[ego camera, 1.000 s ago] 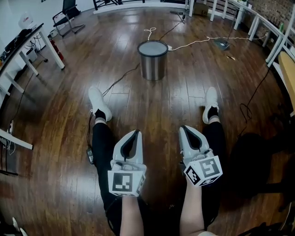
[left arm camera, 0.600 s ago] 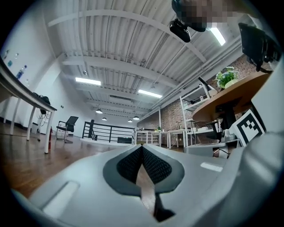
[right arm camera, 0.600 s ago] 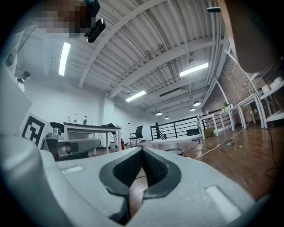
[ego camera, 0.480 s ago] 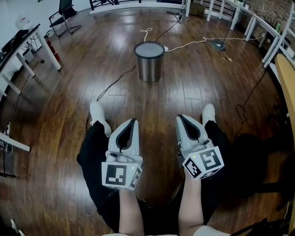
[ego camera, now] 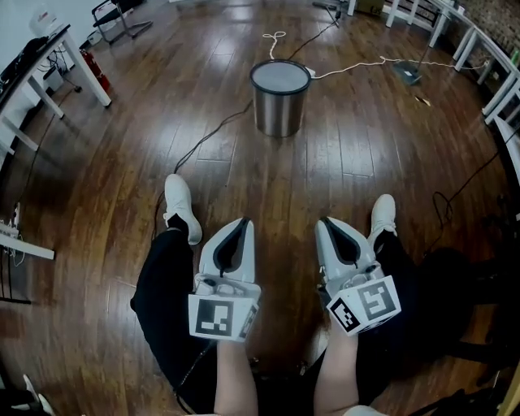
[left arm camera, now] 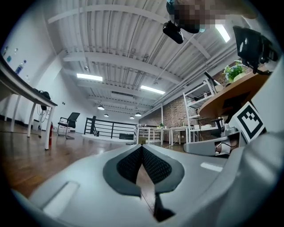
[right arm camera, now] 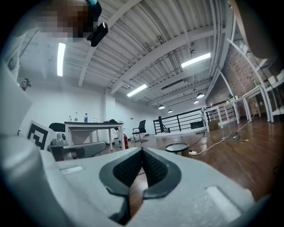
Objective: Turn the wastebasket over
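Note:
A round metal wastebasket (ego camera: 279,97) stands upright on the wooden floor, well ahead of me; its rim (right arm camera: 179,148) shows small in the right gripper view. My left gripper (ego camera: 244,221) is held level above my left leg, jaws shut and empty. My right gripper (ego camera: 323,223) is held the same way above my right leg, shut with nothing between the pads. Both point toward the basket and are far short of it. The left gripper view (left arm camera: 142,146) shows only the room beyond its closed tips.
Cables (ego camera: 211,134) run across the floor to the left of and behind the basket. White table legs (ego camera: 77,57) stand at the left, more tables (ego camera: 479,41) at the right, an office chair (ego camera: 114,16) at the back left. My white shoes (ego camera: 180,203) rest on the floor.
Both grippers and the view have moved forward; the wastebasket now sits a little nearer and more to the right in the head view. My feet have shifted. The jaws stayed shut.

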Motion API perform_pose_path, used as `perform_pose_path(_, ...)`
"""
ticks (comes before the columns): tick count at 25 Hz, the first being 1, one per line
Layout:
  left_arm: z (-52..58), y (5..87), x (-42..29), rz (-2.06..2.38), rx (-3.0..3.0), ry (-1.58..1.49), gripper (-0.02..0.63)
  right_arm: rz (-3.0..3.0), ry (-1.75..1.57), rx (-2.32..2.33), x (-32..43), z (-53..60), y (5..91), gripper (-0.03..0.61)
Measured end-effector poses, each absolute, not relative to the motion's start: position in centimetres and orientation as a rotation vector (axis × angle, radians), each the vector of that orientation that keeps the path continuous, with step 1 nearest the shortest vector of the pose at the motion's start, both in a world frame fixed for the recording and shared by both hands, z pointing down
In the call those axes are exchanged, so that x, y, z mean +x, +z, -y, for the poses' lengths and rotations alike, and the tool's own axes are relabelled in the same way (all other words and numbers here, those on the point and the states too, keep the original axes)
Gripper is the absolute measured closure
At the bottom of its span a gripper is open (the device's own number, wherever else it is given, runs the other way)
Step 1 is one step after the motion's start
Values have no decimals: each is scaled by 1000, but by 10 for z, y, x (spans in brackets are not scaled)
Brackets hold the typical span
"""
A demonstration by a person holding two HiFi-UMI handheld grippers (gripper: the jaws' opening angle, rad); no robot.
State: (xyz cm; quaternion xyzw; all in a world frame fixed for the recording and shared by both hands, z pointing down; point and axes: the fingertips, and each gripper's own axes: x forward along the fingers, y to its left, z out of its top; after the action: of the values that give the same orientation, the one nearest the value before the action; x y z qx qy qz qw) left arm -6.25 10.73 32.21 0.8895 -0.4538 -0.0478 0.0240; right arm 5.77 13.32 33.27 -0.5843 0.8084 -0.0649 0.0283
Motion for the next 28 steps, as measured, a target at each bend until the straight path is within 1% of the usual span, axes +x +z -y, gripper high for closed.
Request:
perform_pose_path(4, -65, 320, -51, 1390, 2768, -129, 598, -2541, -222, -1770, 49, -83, 328, 586)
perform_pose_path(10, 10, 281, -51, 1439, 2809, -156, 598, -2555, -125, -1670, 46, -5, 282, 586)
perform_pose_path(16, 95, 269, -28, 1413, 2838, -215, 598, -2551, -104, -1696, 76, 80, 279, 586)
perform_pose_path(23, 203, 280, -4, 1417, 2823, -199, 598, -2527, -107, -1761, 125, 179, 283, 586)
perform_pose_path(28, 260, 270, 29, 1367, 2861, -227, 598, -2535, -94, -1788, 147, 242, 279, 586)
